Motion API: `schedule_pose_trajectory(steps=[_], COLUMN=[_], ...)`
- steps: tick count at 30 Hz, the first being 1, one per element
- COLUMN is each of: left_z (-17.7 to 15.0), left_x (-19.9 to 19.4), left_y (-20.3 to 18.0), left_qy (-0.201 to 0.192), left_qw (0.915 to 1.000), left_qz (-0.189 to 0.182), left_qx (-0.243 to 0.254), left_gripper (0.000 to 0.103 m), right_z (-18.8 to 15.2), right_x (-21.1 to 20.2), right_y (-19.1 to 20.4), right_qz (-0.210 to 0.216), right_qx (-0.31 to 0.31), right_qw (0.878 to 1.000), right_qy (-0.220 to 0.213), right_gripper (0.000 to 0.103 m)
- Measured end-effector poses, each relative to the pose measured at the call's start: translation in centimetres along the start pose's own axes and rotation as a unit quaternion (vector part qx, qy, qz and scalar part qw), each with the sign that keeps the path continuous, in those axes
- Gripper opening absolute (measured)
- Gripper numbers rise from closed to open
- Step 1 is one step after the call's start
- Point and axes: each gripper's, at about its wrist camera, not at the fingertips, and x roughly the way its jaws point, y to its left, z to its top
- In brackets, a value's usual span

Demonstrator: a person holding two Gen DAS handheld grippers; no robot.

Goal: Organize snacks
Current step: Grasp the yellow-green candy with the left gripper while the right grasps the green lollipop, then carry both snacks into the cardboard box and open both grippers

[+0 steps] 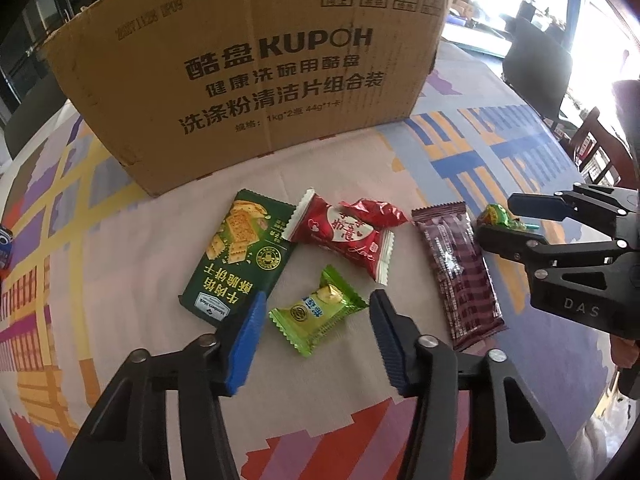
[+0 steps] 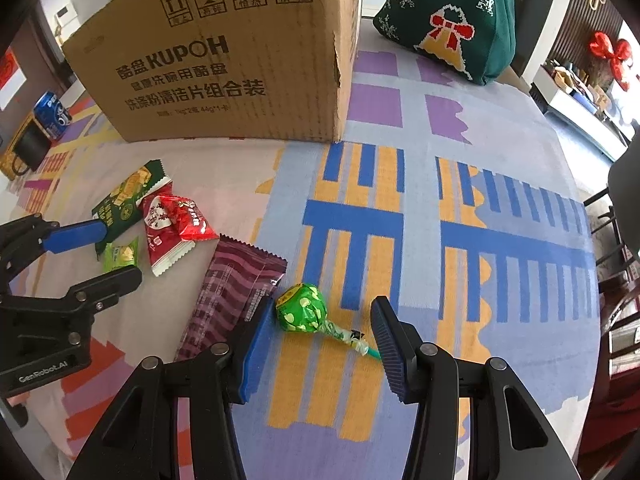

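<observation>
A small green wrapped candy [image 1: 316, 314] lies on the patterned tablecloth [image 1: 120, 264] between the blue pads of my left gripper [image 1: 318, 300]. The pads stand close to its crimped ends without squeezing it. Beside it lie a dark green cracker packet [image 1: 236, 256], two red packets [image 1: 344, 236] and a purple bar [image 1: 460, 272]. My right gripper [image 2: 323, 304] is open around a green lollipop [image 2: 302, 308] that lies flat, its stick toward the right pad. A big cardboard box [image 1: 256, 80] stands just behind the snacks.
A blue can [image 2: 52, 114] and a yellow box [image 2: 24, 148] sit at the table's far left. A green knitted bag [image 2: 452, 12] stands behind the box on the right. Dark chairs [image 1: 536, 68] line the table's right edge.
</observation>
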Motion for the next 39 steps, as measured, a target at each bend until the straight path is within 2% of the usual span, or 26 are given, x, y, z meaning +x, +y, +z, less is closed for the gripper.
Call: schedule_pose_trajectory(steps=[2,10,12,16,24,39], left_z=[0.0,0.2,0.1,-0.1,-0.3,1.8], left_x=[0.3,1.0,0.9,0.5,-2.2,-8.9], left_y=[-0.1,0.2,0.1,0.1,0.0,0.7], left_qy=[0.007,0.013,0.013,0.011,-0.025,-0.118], left_qw=[0.9999,0.9998,0.9998,0.9994,0.9984,0.9909], left_qz=[-0.010,-0.013,-0.015,-0.029,-0.036,-0.042], left_qx=[-0.001,-0.011,-0.011,-0.018,-0.036,-0.050], left_gripper=[0.044,0.043,0.029,0.022,0.022,0.022], right_z=[-0.1,0.1,0.1,0.1,-0.6,1.1], right_x=[0.1,0.3,0.4,0.3,-1.8,-8.3], right_y=[0.1,0.0,0.1,0.2,0.7,2.5], right_qz=[0.000,0.002,0.002,0.011,0.023,0.043], right_qx=[-0.004,-0.001,-0.005,-0.007,0.000,-0.015], right_qw=[1.000,1.000,1.000,1.000,0.999,0.993], right_qy=[0.000,-0.002,-0.003,-0.003,-0.025,-0.112], right_gripper=[0.050,0.048,0.042,0.028,0.026,0.026])
